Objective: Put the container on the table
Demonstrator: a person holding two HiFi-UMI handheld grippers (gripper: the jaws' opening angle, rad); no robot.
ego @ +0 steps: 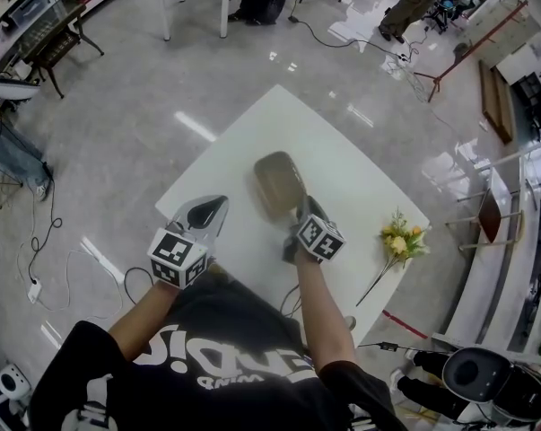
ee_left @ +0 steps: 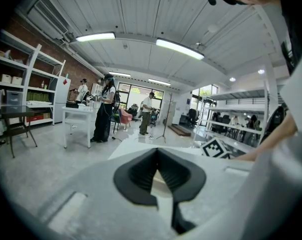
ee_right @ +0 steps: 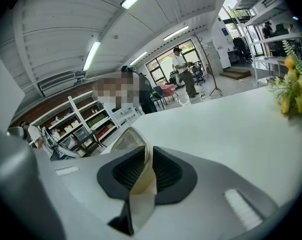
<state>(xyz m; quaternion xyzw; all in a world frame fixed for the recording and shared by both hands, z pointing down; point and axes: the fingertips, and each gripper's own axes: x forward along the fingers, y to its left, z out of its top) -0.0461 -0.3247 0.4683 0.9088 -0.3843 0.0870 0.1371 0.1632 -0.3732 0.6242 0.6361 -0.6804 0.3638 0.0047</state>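
- Left tongs (ego: 212,210) (ee_left: 157,156): pads meeting at the tips, nothing between them, hovering over the near-left edge of the white square surface (ego: 364,182).
- Right tongs (ego: 299,207) (ee_right: 144,160): clamped on the near rim of the tan, translucent, thin-walled plastic container (ego: 277,181) (ee_right: 124,140), with the wall sandwiched between the ribbed black pads.
- Container sits over the middle of the surface. Cannot tell if its base is resting or just clear.
- Handling, judged: light and empty-looking, with a flexible wall and smooth, slippery plastic. A one-sided rim pinch may let it tilt or bend, so a firm, gentle grip near a corner where the rim is stiffer is best.
- Yellow artificial flowers (ego: 401,241) (ee_right: 295,84) lie well apart at the surface's right edge, out of the way.
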